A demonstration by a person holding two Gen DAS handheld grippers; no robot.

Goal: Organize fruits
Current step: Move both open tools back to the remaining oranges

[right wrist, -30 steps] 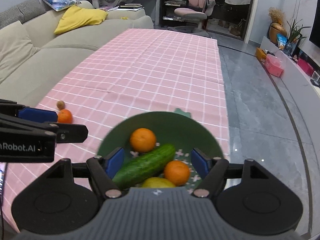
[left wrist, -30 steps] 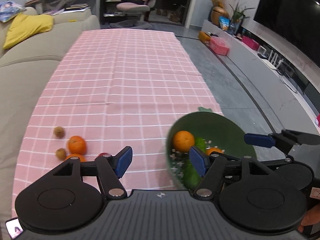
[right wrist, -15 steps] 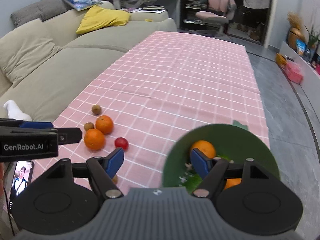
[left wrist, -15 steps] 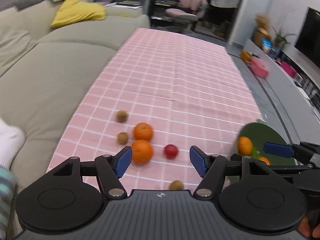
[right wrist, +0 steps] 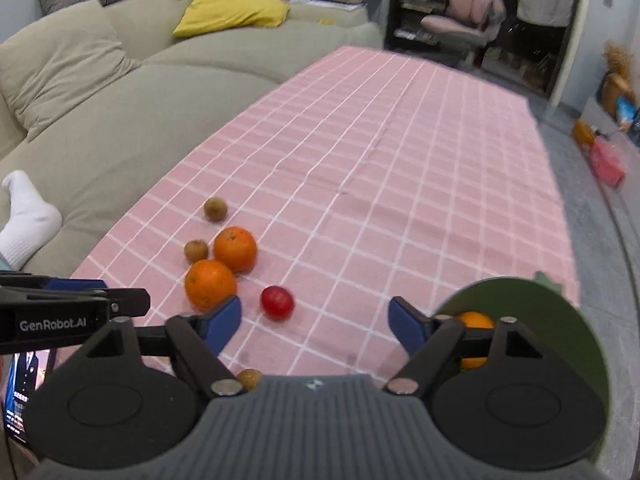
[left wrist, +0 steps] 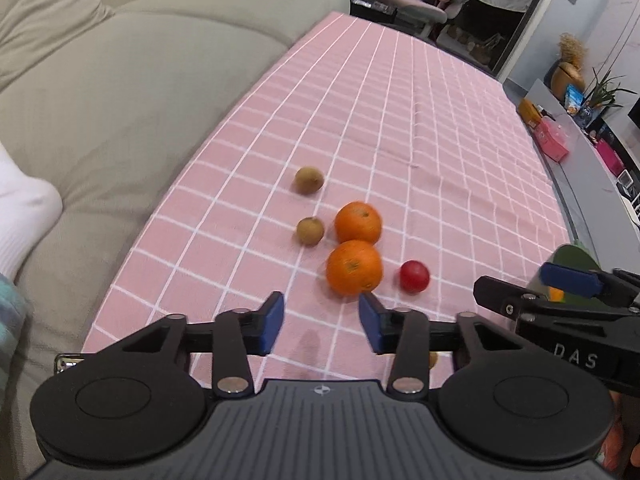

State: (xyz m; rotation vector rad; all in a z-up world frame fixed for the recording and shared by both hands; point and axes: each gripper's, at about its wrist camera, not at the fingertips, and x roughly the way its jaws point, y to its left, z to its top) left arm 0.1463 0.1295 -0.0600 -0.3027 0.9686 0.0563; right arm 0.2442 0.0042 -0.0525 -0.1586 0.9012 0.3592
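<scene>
Two oranges (left wrist: 354,267) (left wrist: 358,223), a red tomato (left wrist: 414,276) and two small brown fruits (left wrist: 309,179) (left wrist: 310,231) lie on the pink checked cloth (left wrist: 400,120). My left gripper (left wrist: 321,323) is open and empty, just short of the nearer orange. My right gripper (right wrist: 314,322) is open and empty, between the tomato (right wrist: 277,302) and the green bowl (right wrist: 560,320) at the right. The bowl holds an orange (right wrist: 474,320). Another small brown fruit (right wrist: 249,379) lies close under the right gripper. The oranges (right wrist: 210,283) (right wrist: 235,249) show left of it.
A beige sofa (left wrist: 100,100) runs along the table's left edge, with a white-socked foot (right wrist: 24,224) on it. A phone (right wrist: 22,392) lies at the near left corner. Grey floor, a pink chair (right wrist: 464,20) and shelves lie beyond the table.
Both grippers swung left and closer to the loose fruit. The bowl slid to the right edge of both views. The left gripper's jaws have narrowed somewhat.
</scene>
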